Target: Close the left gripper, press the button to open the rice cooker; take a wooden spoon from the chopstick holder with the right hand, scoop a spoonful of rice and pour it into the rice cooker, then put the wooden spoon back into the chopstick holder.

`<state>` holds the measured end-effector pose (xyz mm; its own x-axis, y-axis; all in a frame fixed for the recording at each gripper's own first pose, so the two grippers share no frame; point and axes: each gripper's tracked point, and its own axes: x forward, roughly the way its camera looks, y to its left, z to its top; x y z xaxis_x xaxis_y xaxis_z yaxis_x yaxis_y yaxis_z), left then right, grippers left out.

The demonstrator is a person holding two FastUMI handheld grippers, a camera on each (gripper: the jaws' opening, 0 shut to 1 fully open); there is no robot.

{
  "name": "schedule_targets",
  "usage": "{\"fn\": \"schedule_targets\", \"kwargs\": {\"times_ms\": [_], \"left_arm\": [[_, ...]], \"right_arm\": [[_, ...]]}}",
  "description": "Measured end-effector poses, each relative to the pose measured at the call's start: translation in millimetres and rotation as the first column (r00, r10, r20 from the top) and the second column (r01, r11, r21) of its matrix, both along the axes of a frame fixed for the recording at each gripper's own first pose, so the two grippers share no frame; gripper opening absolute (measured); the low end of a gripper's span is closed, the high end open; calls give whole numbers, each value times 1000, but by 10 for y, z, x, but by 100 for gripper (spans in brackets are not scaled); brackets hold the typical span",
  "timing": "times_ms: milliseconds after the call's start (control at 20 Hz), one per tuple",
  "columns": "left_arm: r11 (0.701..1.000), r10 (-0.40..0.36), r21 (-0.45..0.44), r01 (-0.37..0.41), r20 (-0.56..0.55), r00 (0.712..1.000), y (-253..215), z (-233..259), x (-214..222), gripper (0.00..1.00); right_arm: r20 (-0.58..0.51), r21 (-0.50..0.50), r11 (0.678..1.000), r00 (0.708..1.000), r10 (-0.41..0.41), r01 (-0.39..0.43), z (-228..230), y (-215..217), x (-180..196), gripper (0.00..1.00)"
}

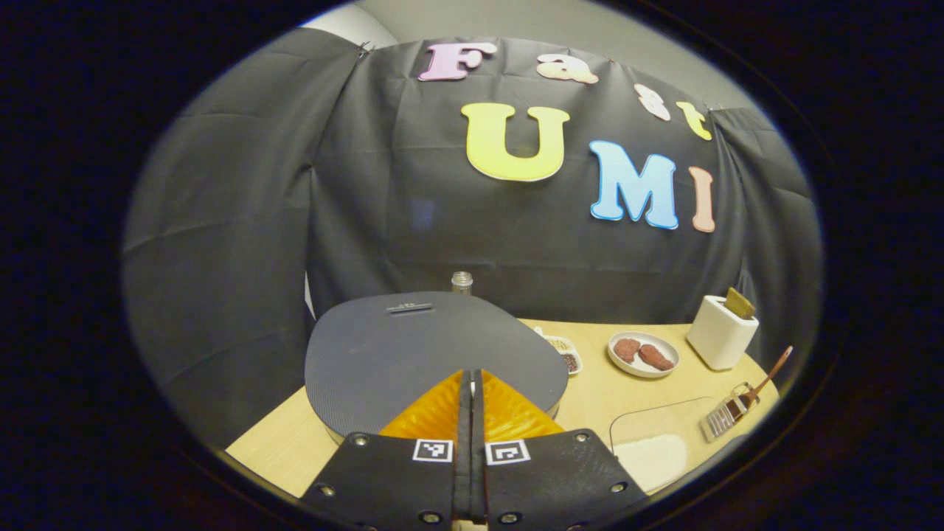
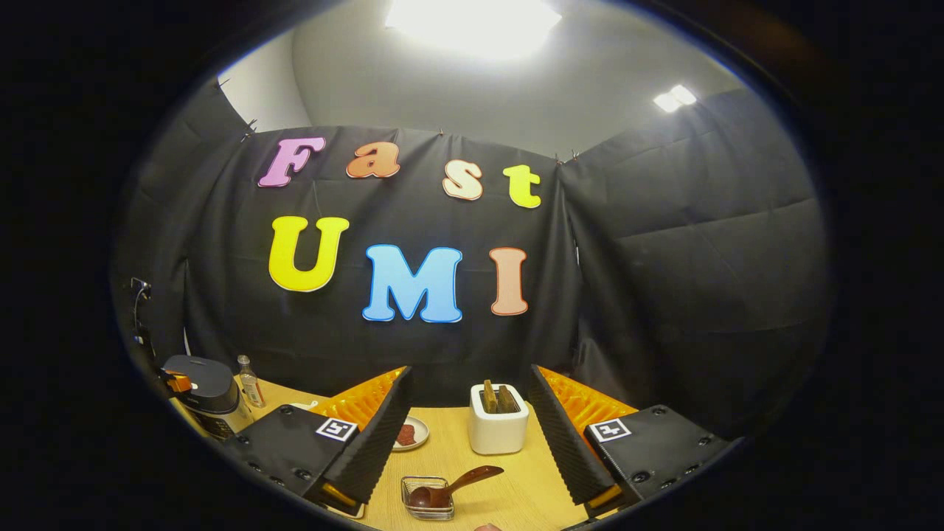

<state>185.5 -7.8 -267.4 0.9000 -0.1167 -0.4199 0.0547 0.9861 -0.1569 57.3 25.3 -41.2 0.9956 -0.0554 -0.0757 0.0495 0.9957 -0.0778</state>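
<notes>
The left gripper (image 1: pixel 472 383) has its jaws pressed together, nothing between them, and sits right over the near edge of the rice cooker (image 1: pixel 435 358), whose dark lid is down. The button isn't clearly visible from here, prob. under or just ahead of the fingertips, so the press looks like the step in hand.

The right gripper (image 2: pixel 472 424) has jaws spread wide, holding nothing. The wooden spoon (image 2: pixel 457 484) lies dead ahead and low between them, bowl resting in the small wire chopstick holder (image 2: pixel 428 498), handle angling up and to the right. The right gripper is clearly the nearer one to it; in the left gripper view the spoon sits well off to the right.

Surface: a light wooden table (image 1: pixel 590 398). A white toaster (image 2: pixel 498 428) stands beyond the holder, a plate w/ meat pieces (image 1: pixel 642 354) is near it, and a clear container of rice (image 1: pixel 653 446) sits beside the cooker. Black cloth walls close in the booth.
</notes>
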Motion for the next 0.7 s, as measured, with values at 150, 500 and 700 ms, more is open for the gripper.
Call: {"fn": "schedule_targets", "kwargs": {"times_ms": [150, 500, 700], "left_arm": [[1000, 16, -20, -15, 20, 1000, 15, 154, 21, 2], [996, 50, 61, -61, 174, 983, 210, 985, 246, 0], [992, 92, 58, -111, 264, 960, 351, 1511, 152, 2]], "right_arm": [[4, 7, 1000, 1000, -1, 1, 16, -33, -17, 97], [1, 32, 999, 1000, 15, -15, -24, -80, -3, 96], [-14, 44, 999, 999, 34, -33, -110, -73, 41, 97]]}}
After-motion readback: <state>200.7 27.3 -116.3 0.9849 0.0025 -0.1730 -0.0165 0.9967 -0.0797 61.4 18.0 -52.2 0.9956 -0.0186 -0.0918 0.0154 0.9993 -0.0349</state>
